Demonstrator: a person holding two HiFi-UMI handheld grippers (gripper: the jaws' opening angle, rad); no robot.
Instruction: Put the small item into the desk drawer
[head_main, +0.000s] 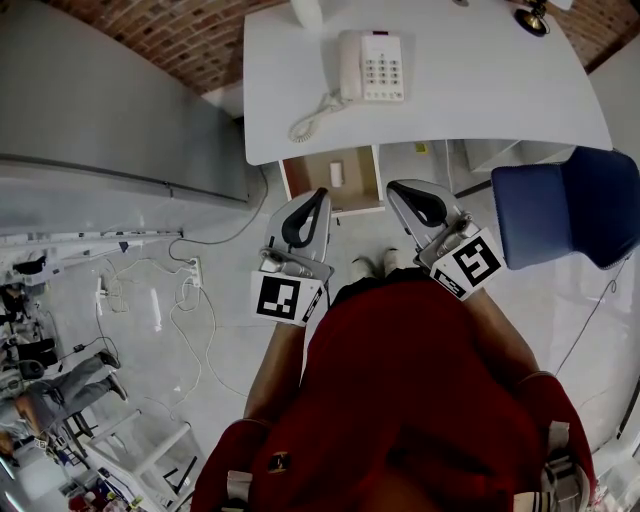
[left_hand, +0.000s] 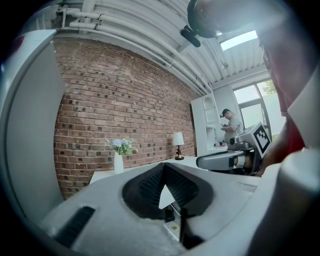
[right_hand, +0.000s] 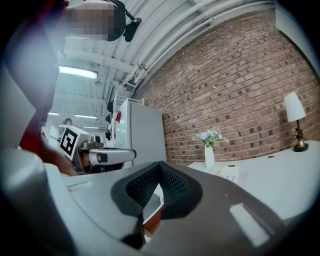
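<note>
Fingers of the left gripper are pressed together at their tips with nothing between them, and its own view shows the same: the two dark ribbed pads meet in a point. The right gripper is closed and empty as well, its pads touching at the tip.

The small item, a pale upright rectangle, lies inside the open drawer that juts out from under the front edge of the white desk. It rests on the drawer's tan floor toward the back, apart from both grippers: just ahead of the left fingertips and slightly to their right, and ahead and to the left of the right fingertips. Both grippers hover at the drawer's front rim, one at each side of it.

A white telephone sits on the desk above the drawer, its coiled cord trailing left; the print on its keys is too small to read. Each gripper carries a cube with black-and-white square markers, which are patterns and not letters. A blue chair stands to the right.
</note>
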